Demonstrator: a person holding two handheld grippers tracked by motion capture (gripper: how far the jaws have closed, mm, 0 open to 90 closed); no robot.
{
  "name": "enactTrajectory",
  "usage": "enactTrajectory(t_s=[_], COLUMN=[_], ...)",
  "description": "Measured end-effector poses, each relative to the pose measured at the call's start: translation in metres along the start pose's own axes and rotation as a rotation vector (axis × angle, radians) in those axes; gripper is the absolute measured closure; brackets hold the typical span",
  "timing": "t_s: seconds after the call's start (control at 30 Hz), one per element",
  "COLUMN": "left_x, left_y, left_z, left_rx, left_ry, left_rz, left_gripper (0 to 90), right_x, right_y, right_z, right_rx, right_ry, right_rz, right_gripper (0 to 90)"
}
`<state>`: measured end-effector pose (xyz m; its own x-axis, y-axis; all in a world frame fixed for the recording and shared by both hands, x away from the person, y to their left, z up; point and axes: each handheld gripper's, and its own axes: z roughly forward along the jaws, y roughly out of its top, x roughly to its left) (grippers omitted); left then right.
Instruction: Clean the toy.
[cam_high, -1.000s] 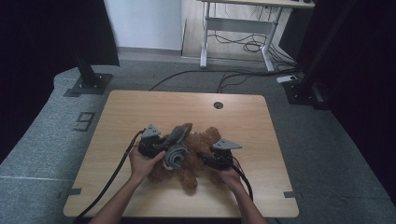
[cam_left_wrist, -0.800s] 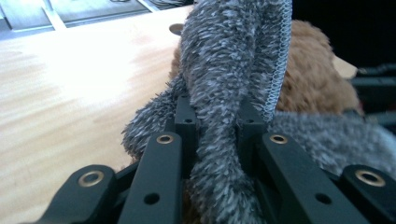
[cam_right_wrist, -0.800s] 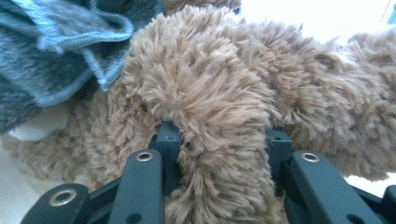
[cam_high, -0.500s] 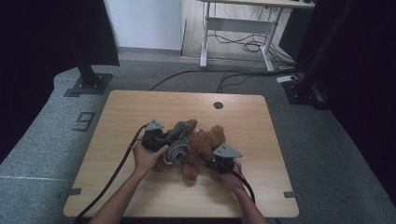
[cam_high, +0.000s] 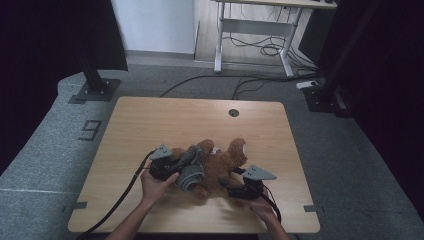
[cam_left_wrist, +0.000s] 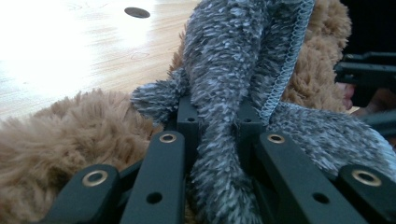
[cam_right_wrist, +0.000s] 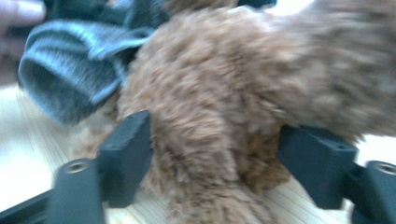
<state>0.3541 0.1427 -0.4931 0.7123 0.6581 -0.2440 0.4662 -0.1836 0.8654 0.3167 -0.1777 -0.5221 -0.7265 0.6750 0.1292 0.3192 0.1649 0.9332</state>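
Right gripper (cam_high: 231, 188) jaws newly opened around teddy bear (cam_high: 220, 162).

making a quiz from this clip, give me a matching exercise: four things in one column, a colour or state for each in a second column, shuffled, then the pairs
Things
1. left gripper
2. right gripper
3. teddy bear
4. table

States
a. light wood, round hole near the far edge
b. brown plush, lying on the table
c. jaws spread, a brown plush limb between them
d. jaws clamped on the grey knit garment

Pairs: 1-d, 2-c, 3-b, 4-a
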Motion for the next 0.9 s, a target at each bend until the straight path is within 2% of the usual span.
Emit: enactTrajectory(t_s=[0.07, 0.17, 0.27, 0.33, 0.4, 0.47, 0.5, 0.53, 0.63, 0.73, 0.8, 0.9], left_x=[0.0, -0.001, -0.001, 0.0, 0.0, 0.0, 0.0, 0.0, 0.002, 0.007, 0.012, 0.02], left_y=[-0.001, -0.002, -0.004, -0.005, -0.005, -0.006, -0.007, -0.007, -0.006, 0.003, 0.012, 0.024], left_z=[0.0, -0.001, -0.002, -0.002, -0.003, -0.005, -0.006, -0.006, -0.006, -0.001, 0.005, 0.014], left_rx=[-0.003, -0.006, -0.009, -0.009, -0.005, -0.007, -0.011, -0.016, -0.032, -0.038, -0.033, -0.026], left_ry=[0.0, -0.001, -0.01, -0.013, -0.013, -0.014, -0.013, -0.009, -0.001, 0.01, 0.028, 0.046], left_rz=[-0.001, -0.001, -0.006, -0.012, -0.009, -0.005, -0.001, 0.002, 0.005, -0.001, 0.01, 0.008], left_gripper=[78.0, 78.1, 78.1, 78.2, 78.2, 78.1, 78.1, 78.1, 77.9, 77.6, 77.4, 77.1], right_x=[-0.005, -0.011, -0.019, -0.019, -0.017, -0.015, -0.015, -0.013, -0.003, -0.003, -0.004, -0.011], right_y=[0.002, 0.008, 0.014, 0.016, 0.018, 0.019, 0.018, 0.018, 0.019, 0.02, 0.021, 0.024], right_z=[0.001, 0.011, 0.028, 0.036, 0.043, 0.046, 0.046, 0.045, 0.047, 0.05, 0.054, 0.062], right_rx=[0.001, 0.018, 0.06, 0.095, 0.135, 0.148, 0.143, 0.133, 0.096, 0.054, 0.031, -0.009], right_ry=[0.003, 0.018, 0.064, 0.093, 0.084, 0.081, 0.069, 0.056, -0.019, -0.084, -0.121, -0.188], right_rz=[0.037, 0.076, 0.125, 0.125, 0.097, 0.083, 0.063, 0.045, -0.004, -0.013, -0.024, -0.032], right_gripper=[18.6, 12.9, 8.2, 6.3, 9.8, 22.2, 33.1, 40.0, 53.3, 57.5, 59.3, 60.1])
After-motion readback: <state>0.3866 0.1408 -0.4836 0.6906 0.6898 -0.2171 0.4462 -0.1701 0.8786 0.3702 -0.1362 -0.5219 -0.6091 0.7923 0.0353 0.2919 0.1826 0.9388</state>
